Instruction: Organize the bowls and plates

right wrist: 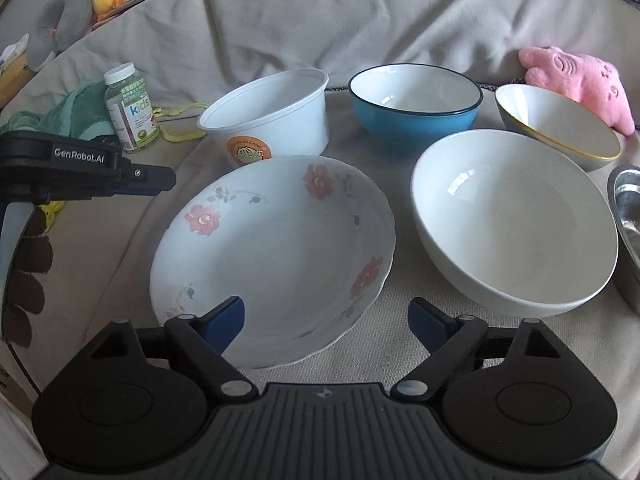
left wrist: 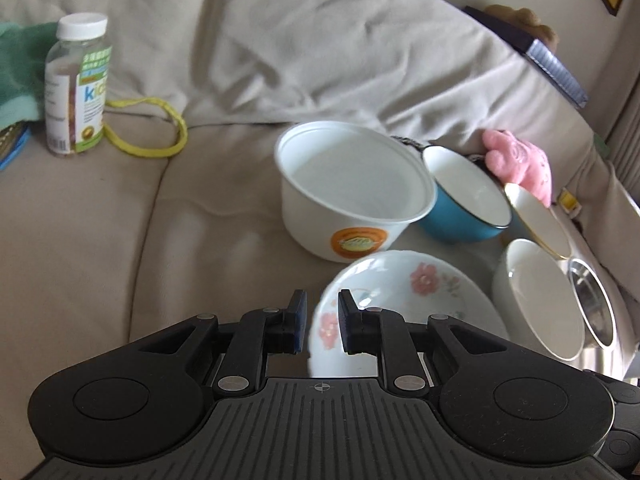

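Observation:
A white floral plate (right wrist: pixel 276 256) lies on the beige sofa seat. My left gripper (left wrist: pixel 323 322) is narrowly parted with its jaws on either side of the plate's left rim (left wrist: pixel 396 300); in the right wrist view it (right wrist: pixel 160 178) sits just left of the plate, so contact is unclear. My right gripper (right wrist: pixel 326 316) is open over the plate's near edge. Behind stand a white plastic tub (right wrist: pixel 272 116), a blue bowl (right wrist: pixel 416 104), a gold-rimmed bowl (right wrist: pixel 560 128), a large white bowl (right wrist: pixel 516 220) and a steel bowl (right wrist: pixel 628 232).
A vitamin bottle (left wrist: pixel 78 84) with a yellow cord (left wrist: pixel 152 128) and a green cloth (right wrist: pixel 60 116) lie at the left. A pink plush toy (right wrist: pixel 580 80) sits behind the bowls. The sofa back cushion (left wrist: pixel 300 40) rises behind.

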{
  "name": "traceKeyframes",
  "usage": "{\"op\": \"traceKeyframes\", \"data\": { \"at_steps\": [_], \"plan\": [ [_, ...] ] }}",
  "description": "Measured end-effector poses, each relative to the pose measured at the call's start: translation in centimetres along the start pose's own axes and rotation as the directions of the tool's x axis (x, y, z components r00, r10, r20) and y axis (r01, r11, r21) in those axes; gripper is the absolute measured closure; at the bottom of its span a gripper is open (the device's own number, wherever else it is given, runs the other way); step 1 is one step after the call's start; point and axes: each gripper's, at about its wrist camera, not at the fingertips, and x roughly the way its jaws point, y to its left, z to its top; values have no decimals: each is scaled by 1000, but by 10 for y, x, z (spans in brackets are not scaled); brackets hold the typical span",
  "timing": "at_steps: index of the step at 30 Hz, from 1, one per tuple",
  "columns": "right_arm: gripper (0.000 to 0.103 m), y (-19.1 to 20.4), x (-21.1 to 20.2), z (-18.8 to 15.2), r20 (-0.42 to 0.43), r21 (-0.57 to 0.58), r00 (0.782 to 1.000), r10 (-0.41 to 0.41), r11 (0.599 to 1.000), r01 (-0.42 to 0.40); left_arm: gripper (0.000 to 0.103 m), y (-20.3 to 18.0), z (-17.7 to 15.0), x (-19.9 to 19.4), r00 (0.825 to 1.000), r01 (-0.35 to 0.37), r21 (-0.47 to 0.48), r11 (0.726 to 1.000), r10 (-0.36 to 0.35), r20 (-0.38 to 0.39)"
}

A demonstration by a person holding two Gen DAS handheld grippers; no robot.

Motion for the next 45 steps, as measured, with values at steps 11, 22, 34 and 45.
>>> {"op": "traceKeyframes", "data": {
  "at_steps": [11,22,34,45],
  "plan": [
    [46,-4,15,1,-28,13,998,-53,998,54,81,-6,7,40,997,-16,-29,999,14,-78],
    [51,10,18,-4,-52,1,999,1,1000,-1,77,1,9,45,994,-42,-23,999,40,-98],
    [50,11,31,4,-43,5,999,14,1000,-13,65,9,27,57,999,-29,-44,999,27,-47],
    [32,-29,-2,-20,16,-68,999,49,997,-47,66,-11,31,31,989,-99,9,995,97,110]
  ]
}}
